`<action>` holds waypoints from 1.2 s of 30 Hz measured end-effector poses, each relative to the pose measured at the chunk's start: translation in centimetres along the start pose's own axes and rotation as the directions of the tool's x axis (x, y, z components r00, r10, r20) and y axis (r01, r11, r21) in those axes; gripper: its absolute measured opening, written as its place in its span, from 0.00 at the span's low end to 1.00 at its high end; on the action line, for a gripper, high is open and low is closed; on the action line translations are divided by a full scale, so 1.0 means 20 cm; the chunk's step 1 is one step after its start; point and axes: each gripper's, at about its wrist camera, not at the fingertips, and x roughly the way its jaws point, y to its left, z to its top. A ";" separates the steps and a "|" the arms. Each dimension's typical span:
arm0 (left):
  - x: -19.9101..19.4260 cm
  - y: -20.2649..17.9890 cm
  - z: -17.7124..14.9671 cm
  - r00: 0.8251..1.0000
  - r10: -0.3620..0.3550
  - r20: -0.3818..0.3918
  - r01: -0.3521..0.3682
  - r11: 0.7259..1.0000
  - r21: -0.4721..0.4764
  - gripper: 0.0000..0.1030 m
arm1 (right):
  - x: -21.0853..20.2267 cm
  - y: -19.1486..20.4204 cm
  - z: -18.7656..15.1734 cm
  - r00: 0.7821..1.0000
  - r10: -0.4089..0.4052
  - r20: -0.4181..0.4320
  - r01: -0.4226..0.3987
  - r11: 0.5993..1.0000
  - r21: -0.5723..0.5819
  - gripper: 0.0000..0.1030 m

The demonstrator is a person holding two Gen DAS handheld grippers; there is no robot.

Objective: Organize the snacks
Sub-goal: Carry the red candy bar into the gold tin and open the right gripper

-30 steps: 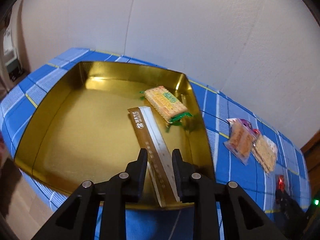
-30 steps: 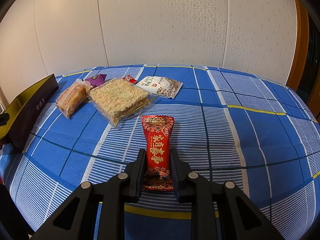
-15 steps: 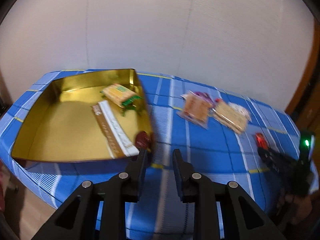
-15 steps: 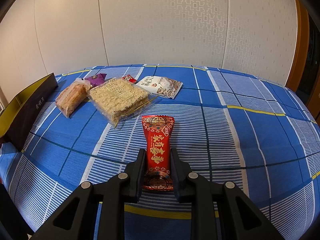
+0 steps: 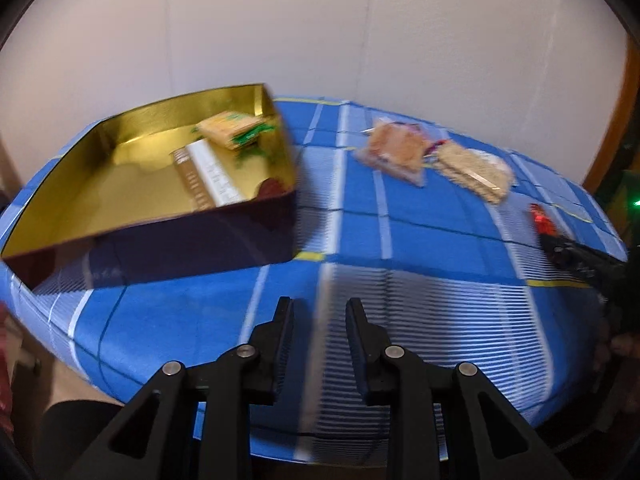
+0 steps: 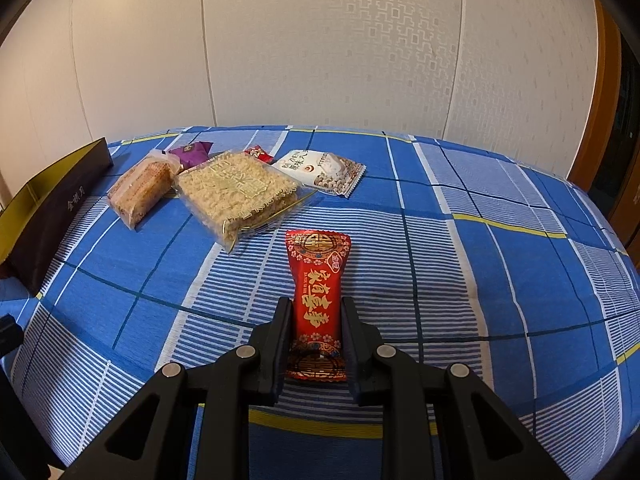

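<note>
Packet (image 6: 316, 300) lengthwise between right tongs (image 6: 316, 320)

A blue checked cloth (image 6: 460, 248) carries the gold box (image 5: 120, 224), noodle pack (image 6: 236, 192) and red packet (image 6: 318, 296)

The red snack packet (image 6: 318, 300) carries large gold Chinese characters down its front, seemingly 家有喜事, under a gold double-happiness emblem, with a small round logo beside them. The white packet (image 6: 320, 172) shows Latin letters beginning "BAI" above Chinese print too small to read. The dark box wall (image 6: 60, 204) bears gold characters, roughly 金秋月.
</note>
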 end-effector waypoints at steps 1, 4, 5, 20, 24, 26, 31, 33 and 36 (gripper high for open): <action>0.00 0.02 -0.01 1.000 -0.001 0.015 0.001 1.000 -0.010 0.30 | 0.00 0.00 0.01 1.000 -0.004 -0.007 0.004 1.000 0.001 0.22; -0.01 0.06 -0.03 0.999 0.026 0.040 -0.026 1.000 -0.017 0.37 | 0.01 0.02 0.02 1.000 0.001 -0.028 -0.001 1.000 0.001 0.22; -0.01 0.07 -0.03 0.999 0.023 0.049 -0.022 0.999 -0.023 0.37 | 0.01 0.04 0.03 0.999 0.011 -0.037 -0.011 1.000 -0.005 0.22; -0.04 0.07 -0.07 0.995 -0.009 0.100 0.012 1.000 -0.024 0.47 | -0.10 0.59 0.27 0.935 0.345 -0.077 -0.351 0.932 -0.089 0.22; -0.04 0.08 -0.07 0.995 -0.023 0.101 0.026 0.999 -0.032 0.48 | -0.16 0.84 0.38 0.884 0.456 -0.099 -0.467 0.868 -0.169 0.22; -0.04 0.09 -0.07 0.994 -0.032 0.102 0.036 0.999 -0.040 0.48 | -0.17 0.95 0.42 0.868 0.482 -0.117 -0.496 0.844 -0.205 0.22; -0.04 0.11 -0.07 0.993 -0.047 0.104 0.053 0.997 -0.057 0.48 | -0.13 1.20 0.47 0.841 0.509 -0.182 -0.541 0.792 -0.283 0.22; -0.05 0.11 -0.07 0.993 -0.052 0.105 0.058 0.997 -0.056 0.48 | -0.10 1.28 0.48 0.843 0.498 -0.202 -0.538 0.784 -0.311 0.22; -0.05 0.11 -0.07 0.993 -0.053 0.106 0.059 0.997 -0.057 0.48 | -0.04 1.35 0.49 0.849 0.480 -0.222 -0.529 0.780 -0.335 0.25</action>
